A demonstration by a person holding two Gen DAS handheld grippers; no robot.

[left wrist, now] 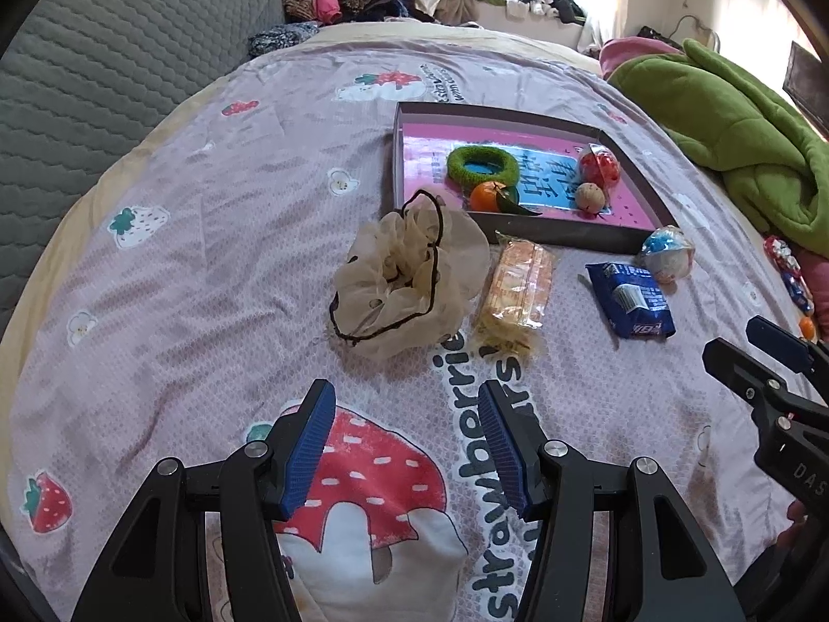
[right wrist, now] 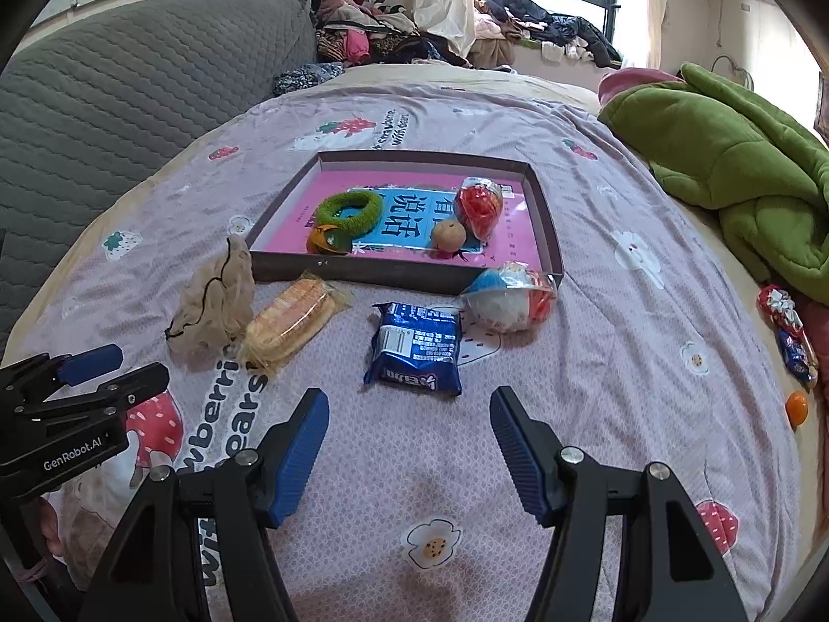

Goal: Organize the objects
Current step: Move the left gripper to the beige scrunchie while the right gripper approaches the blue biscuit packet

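Observation:
A shallow dark box (left wrist: pixel 565 236) (right wrist: pixel 362 272) with a pink bottom lies on the bed. It holds a green hair ring (left wrist: pixel 482 164) (right wrist: pixel 352 212), a tangerine (left wrist: pixel 489 196), a walnut (left wrist: pixel 590 197) (right wrist: pixel 448 234) and a red wrapped ball (left wrist: pixel 600 163) (right wrist: pixel 479 205). In front of it lie a beige scrunchie (left wrist: pixel 409 280) (right wrist: pixel 217 300), a cracker pack (left wrist: pixel 518 285) (right wrist: pixel 290 321), a blue snack pack (left wrist: pixel 629 299) (right wrist: pixel 417 347) and a wrapped white-blue ball (left wrist: pixel 668 251) (right wrist: pixel 510 298). My left gripper (left wrist: pixel 404 446) is open and empty, short of the scrunchie. My right gripper (right wrist: pixel 409 446) is open and empty, just short of the blue pack.
A green blanket (right wrist: pixel 735 166) is heaped at the right. A grey quilted headboard (right wrist: pixel 129 83) runs along the left. Wrapped sweets (right wrist: pixel 787 331) and a small orange fruit (right wrist: pixel 796 407) lie at the bed's right edge. Clothes are piled by the window.

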